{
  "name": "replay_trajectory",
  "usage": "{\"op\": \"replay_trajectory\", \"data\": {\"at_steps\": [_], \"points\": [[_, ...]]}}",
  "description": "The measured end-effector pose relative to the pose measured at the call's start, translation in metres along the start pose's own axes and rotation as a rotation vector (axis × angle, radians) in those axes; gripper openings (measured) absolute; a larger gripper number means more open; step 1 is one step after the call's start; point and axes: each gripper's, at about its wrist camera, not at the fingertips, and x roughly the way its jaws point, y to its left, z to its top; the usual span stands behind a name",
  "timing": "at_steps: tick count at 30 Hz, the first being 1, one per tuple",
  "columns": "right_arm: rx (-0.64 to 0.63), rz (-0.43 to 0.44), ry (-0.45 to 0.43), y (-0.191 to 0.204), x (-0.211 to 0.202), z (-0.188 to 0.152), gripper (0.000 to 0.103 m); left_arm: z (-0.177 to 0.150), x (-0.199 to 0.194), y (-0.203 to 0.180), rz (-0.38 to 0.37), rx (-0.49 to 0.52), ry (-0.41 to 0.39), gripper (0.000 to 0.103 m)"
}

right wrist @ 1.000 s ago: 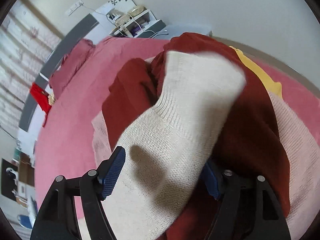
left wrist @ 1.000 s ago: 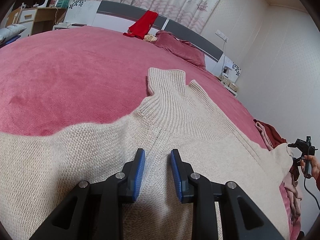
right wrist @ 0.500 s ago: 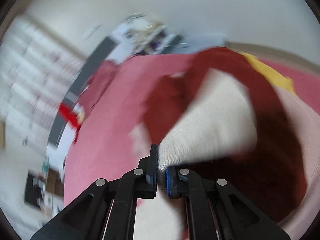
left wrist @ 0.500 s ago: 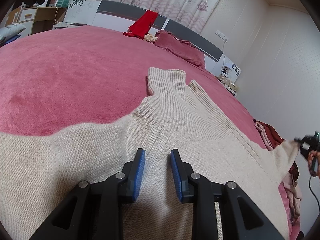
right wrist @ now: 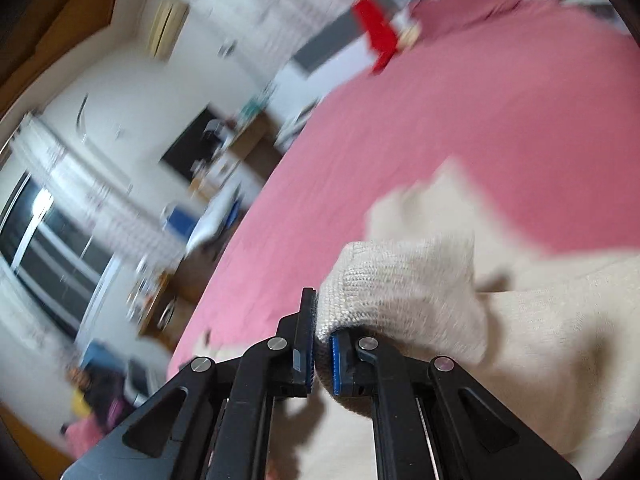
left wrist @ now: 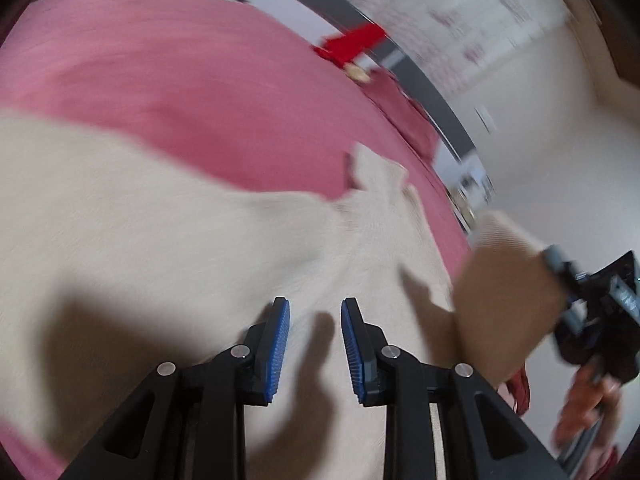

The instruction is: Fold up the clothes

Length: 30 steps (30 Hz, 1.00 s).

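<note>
A: Since half a second ago the right tool [right wrist: 320, 354] has swung round from the heap of dark red clothes at the bed's edge and now faces across the bed, carrying the sweater's sleeve cuff [right wrist: 400, 292] with it. The left-wrist view has blurred and tilted, though the left tool [left wrist: 315, 346] is above the knit as before.

B: Going left to right, how do the tools stand?

A: The left tool is spread, nothing between its blue pads, hovering low over the cream sweater [left wrist: 160, 240]. The right tool is pressed together on the ribbed cuff, pinching it. In the left view that tool sits at 3 o'clock, the sleeve lifted off the bed.

B: Where is the sweater, and which way does it point?

A: It lies flat on the pink bedspread [left wrist: 180, 80]. Its collar [left wrist: 376, 176] points toward 1 o'clock, at the headboard, so the long axis appears to run from the near hem up to that collar. A red garment [left wrist: 352, 46] hangs on the headboard beyond.

B: What would make this step go well?

A: It looks like the sleeve is being brought in across the body. The pinch on the cuff should hold firm, the sleeve should travel low and straight across the chest, and the left tool could steady the body so the knit does not drag or bunch.
</note>
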Motion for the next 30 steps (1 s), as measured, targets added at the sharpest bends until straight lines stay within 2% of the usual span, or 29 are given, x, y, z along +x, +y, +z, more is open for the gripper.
{"op": "replay_trajectory", "data": {"at_steps": [2, 4, 6, 7, 8, 9, 11, 12, 13, 18, 22, 23, 24, 25, 26, 28, 30], "points": [[-0.019, -0.003, 0.084, 0.009, 0.047, -0.031, 0.007, -0.011, -0.017, 0.015, 0.001, -0.011, -0.022, 0.026], [-0.013, 0.023, 0.204, 0.01, 0.086, -0.061, 0.007, -0.021, -0.026, 0.017, 0.001, 0.023, -0.041, 0.026], [-0.021, -0.006, 0.329, 0.003, 0.114, -0.088, 0.016, -0.023, -0.026, 0.014, 0.009, 0.046, -0.044, 0.026], [-0.033, -0.036, 0.391, -0.001, 0.124, -0.1, 0.021, -0.023, -0.024, 0.012, 0.015, 0.059, -0.042, 0.026], [-0.048, -0.052, 0.425, -0.005, 0.125, -0.107, 0.021, -0.024, -0.022, 0.008, 0.022, 0.075, -0.038, 0.026], [-0.051, -0.043, 0.402, -0.008, 0.113, -0.109, 0.023, -0.025, -0.022, 0.006, 0.022, 0.088, -0.036, 0.026], [-0.033, -0.03, 0.312, -0.017, 0.079, -0.108, 0.049, -0.028, -0.024, 0.0, 0.017, 0.111, -0.038, 0.026], [-0.02, -0.05, 0.281, -0.028, 0.068, -0.105, 0.073, -0.029, -0.025, -0.003, 0.02, 0.12, -0.039, 0.027], [-0.008, -0.07, 0.249, -0.04, 0.058, -0.102, 0.082, -0.03, -0.026, -0.007, 0.02, 0.132, -0.041, 0.027], [0.056, -0.171, 0.09, -0.097, 0.005, -0.087, 0.082, -0.036, -0.012, -0.06, -0.041, 0.246, -0.013, 0.027], [0.106, -0.251, -0.037, -0.144, -0.037, -0.076, 0.072, -0.042, 0.007, -0.11, -0.109, 0.354, 0.026, 0.027], [0.119, -0.271, -0.069, -0.155, -0.048, -0.073, 0.069, -0.046, 0.018, -0.125, -0.114, 0.413, 0.059, 0.027], [0.109, -0.303, -0.083, -0.163, -0.054, -0.069, 0.057, -0.051, 0.03, -0.139, -0.103, 0.486, 0.096, 0.027], [0.079, -0.353, -0.083, -0.166, -0.056, -0.066, 0.039, -0.054, 0.041, -0.147, -0.072, 0.549, 0.118, 0.027], [0.05, -0.41, -0.086, -0.167, -0.058, -0.063, 0.033, -0.053, 0.049, -0.147, -0.035, 0.566, 0.128, 0.027], [-0.001, -0.506, -0.086, -0.172, -0.061, -0.058, 0.015, -0.043, 0.053, -0.132, 0.026, 0.506, 0.123, 0.027], [-0.025, -0.537, -0.069, -0.175, -0.065, -0.054, 0.006, -0.032, 0.058, -0.117, 0.087, 0.444, 0.118, 0.024]]}}
